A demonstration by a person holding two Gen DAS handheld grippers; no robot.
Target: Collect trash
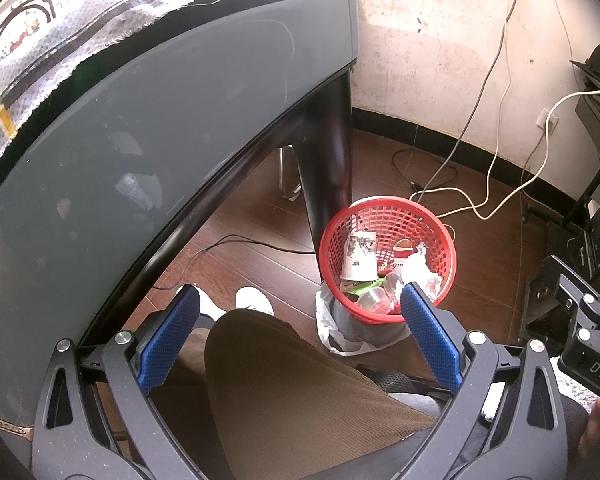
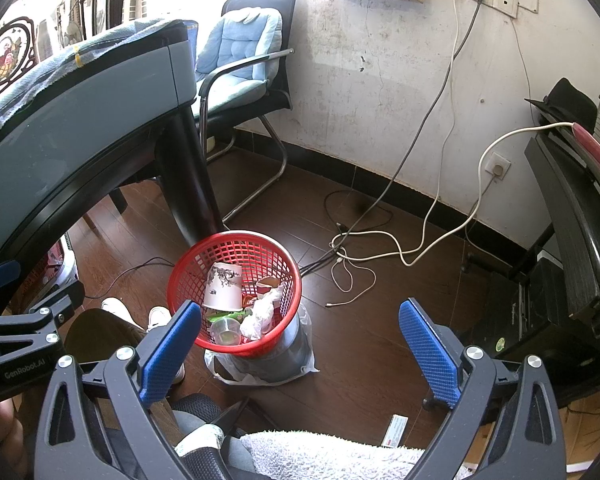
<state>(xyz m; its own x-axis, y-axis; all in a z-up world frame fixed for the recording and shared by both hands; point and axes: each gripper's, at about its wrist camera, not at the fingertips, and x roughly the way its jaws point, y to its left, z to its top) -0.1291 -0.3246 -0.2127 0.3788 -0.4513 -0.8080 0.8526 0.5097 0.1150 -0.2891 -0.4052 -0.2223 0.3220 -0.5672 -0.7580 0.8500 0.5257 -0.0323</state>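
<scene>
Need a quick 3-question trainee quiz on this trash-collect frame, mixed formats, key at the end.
1. True or false: the left gripper and the right gripper both stand open and hold nothing.
2. Multiple choice: the red basket sits on top of A) a chair seat, B) a grey bin lined with a plastic bag, C) the table top.
3. Fill in: inside the basket, the biggest item is a white paper ____ lying on its side.

Key
1. True: wide gaps between the blue pads, nothing between them.
2. B.
3. cup; crumpled white paper and a clear plastic cup lie beside it.
</scene>
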